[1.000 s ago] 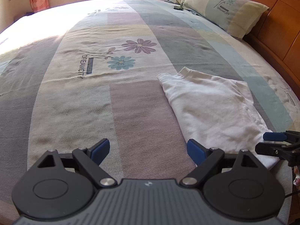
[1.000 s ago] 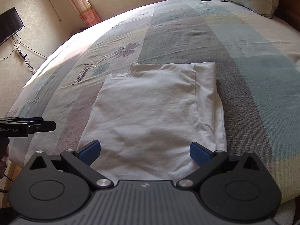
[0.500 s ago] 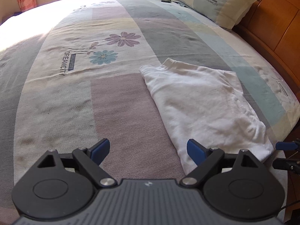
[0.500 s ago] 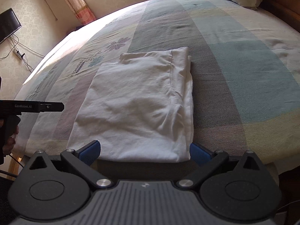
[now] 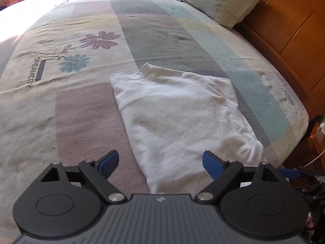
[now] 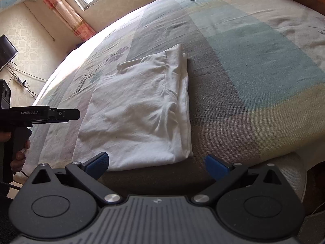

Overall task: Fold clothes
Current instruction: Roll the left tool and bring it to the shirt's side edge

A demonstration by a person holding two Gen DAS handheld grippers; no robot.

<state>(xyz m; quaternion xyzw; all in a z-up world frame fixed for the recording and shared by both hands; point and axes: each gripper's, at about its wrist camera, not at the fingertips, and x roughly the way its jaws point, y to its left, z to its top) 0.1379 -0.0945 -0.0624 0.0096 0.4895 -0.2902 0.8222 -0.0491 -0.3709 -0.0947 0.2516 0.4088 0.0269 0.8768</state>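
The bed [image 5: 85, 109], under its patchwork floral cover, carries a white T-shirt [image 5: 182, 118] folded into a long panel near the foot edge, collar end pointing toward the pillow [image 5: 219, 2] and headboard. Over the last second both views have drawn back: the shirt's near hem, earlier under the right tongs [image 6: 156, 164], now lies just ahead of them. Left tongs [image 5: 160, 160] hover spread wide over the hem, grasping nothing; right tongs likewise released. Likely the lengthwise folds are finished and a crosswise fold comes next
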